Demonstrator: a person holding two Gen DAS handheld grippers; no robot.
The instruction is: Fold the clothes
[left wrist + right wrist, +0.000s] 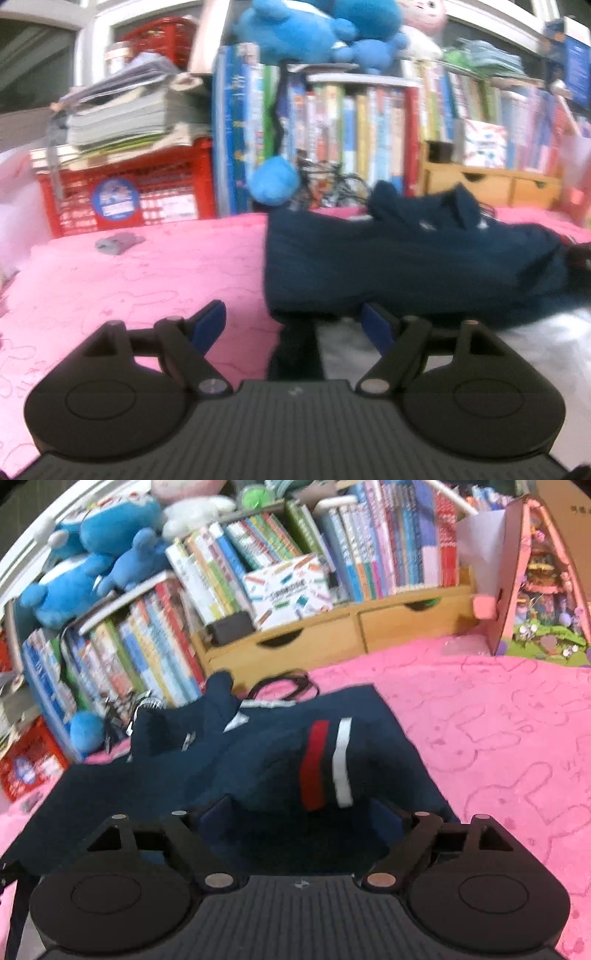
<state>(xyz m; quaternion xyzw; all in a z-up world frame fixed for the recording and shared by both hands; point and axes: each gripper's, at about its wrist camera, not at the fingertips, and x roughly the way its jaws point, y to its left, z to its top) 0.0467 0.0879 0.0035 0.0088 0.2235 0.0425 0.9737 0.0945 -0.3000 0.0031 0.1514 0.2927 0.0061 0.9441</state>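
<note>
The left hand-held gripper (pixel 295 325) has its jaws spread wide with nothing between them; the navy garment (pixel 406 266) lies just ahead and to its right on the pink blanket (pixel 129 288). Only the right view shows the garment's red and white stripes (pixel 327 764), bunched between the spread fingers of the right hand-held gripper (pixel 301 812). Whether those fingers touch cloth is hard to make out. Books (pixel 369 554) stand beyond, blurred.

Left gripper (pixel 294 325), right gripper (pixel 301 818): black ribbed housings, round side discs, silver pivot screws, blue pads (pixel 208 325).
</note>
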